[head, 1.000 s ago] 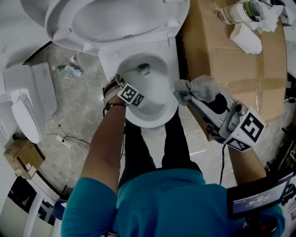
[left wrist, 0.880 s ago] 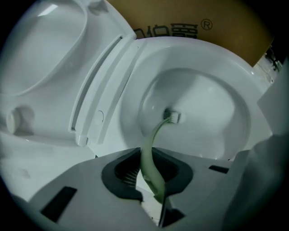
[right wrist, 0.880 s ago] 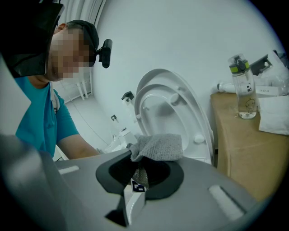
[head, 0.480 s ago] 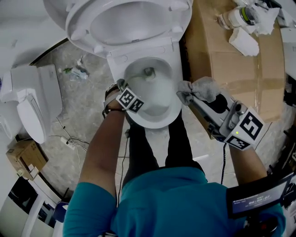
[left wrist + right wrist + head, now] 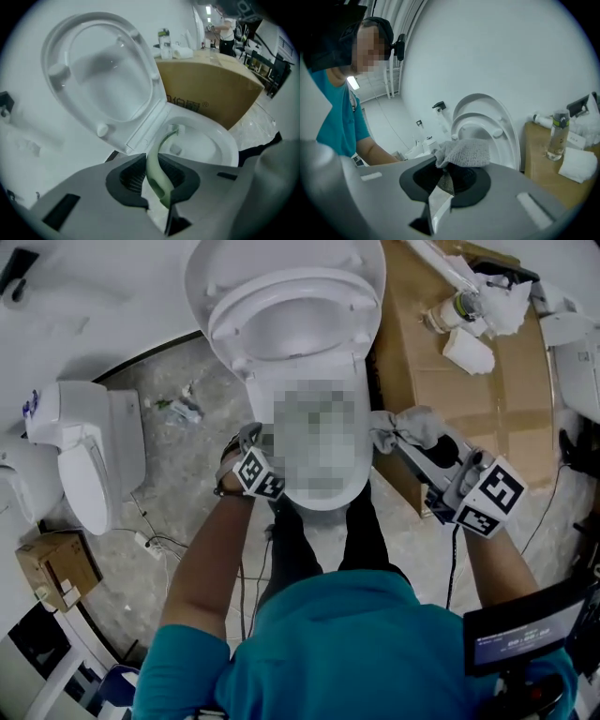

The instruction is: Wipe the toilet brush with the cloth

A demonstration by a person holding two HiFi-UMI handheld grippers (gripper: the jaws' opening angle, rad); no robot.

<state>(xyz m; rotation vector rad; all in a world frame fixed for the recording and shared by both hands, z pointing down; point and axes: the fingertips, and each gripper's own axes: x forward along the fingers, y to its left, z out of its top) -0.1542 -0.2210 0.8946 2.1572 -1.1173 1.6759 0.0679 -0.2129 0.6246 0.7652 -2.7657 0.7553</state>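
Toilet (image 5: 281, 306), lid raised, beside a cardboard box (image 5: 487, 409). My right hand-held gripper (image 5: 447, 176) pinches the grey cloth (image 5: 464, 152) by the bowl's right rim. My left hand-held gripper (image 5: 157, 178), jaws just closed tighter, clamps the handle of the green toilet brush (image 5: 158, 157), bristles over the bowl

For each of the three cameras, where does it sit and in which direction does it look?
Head view: on the person's head, facing steeply down at the toilet; forearms, teal shirt and legs show.
Left gripper view: on the left gripper, looking along its jaws, which have just been closing on the toilet brush, into the bowl.
Right gripper view: on the right gripper, facing nearly level past the gripped cloth toward the raised lid; shirt and an arm show.
Shared: all see the toilet and cardboard box.
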